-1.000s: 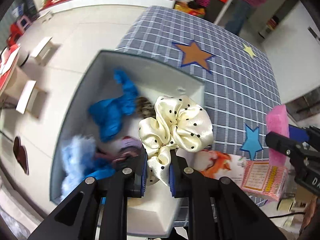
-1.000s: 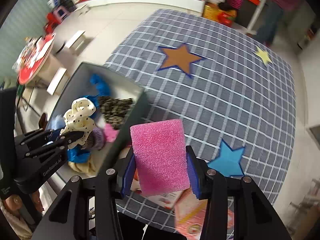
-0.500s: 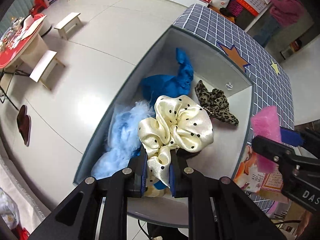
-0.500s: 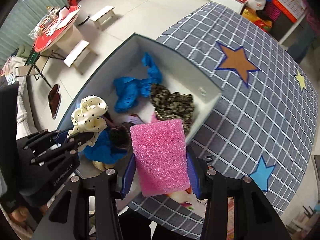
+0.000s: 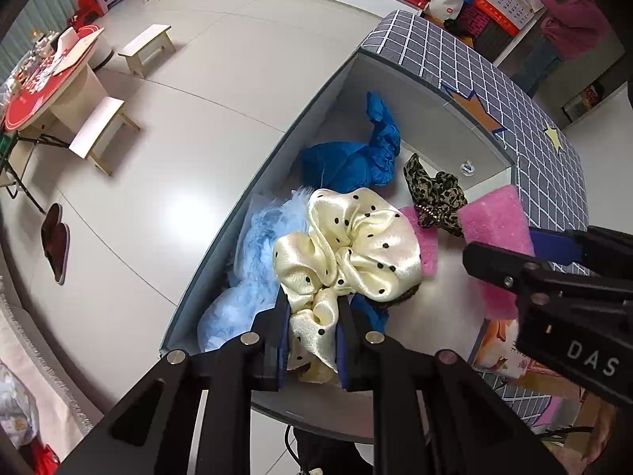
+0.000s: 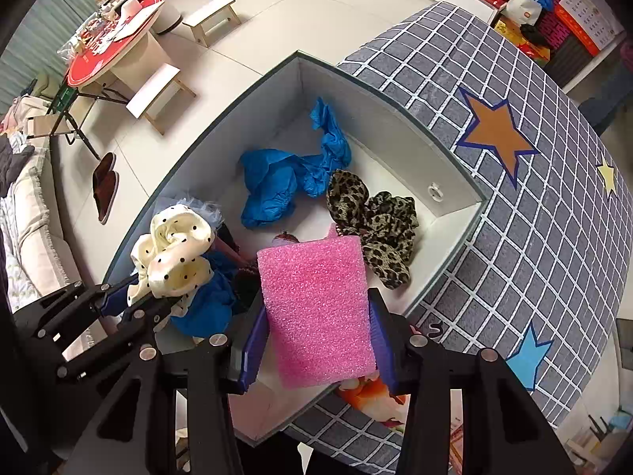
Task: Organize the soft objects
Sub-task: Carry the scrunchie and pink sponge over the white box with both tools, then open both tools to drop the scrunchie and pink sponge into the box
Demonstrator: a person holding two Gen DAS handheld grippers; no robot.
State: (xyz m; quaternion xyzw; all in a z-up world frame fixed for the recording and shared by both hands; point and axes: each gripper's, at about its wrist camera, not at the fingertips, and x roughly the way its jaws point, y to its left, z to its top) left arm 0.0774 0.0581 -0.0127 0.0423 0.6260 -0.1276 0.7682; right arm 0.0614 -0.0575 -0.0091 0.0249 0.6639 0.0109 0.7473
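A cream satin scrunchie with black dots [image 5: 348, 253] hangs bunched above the open grey box [image 6: 395, 91]. A pink rectangular foam sponge [image 6: 316, 308] stands upright over the box's near edge.

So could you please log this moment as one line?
left gripper: shut on cream polka-dot satin scrunchie | right gripper: shut on pink foam block | both over grey box
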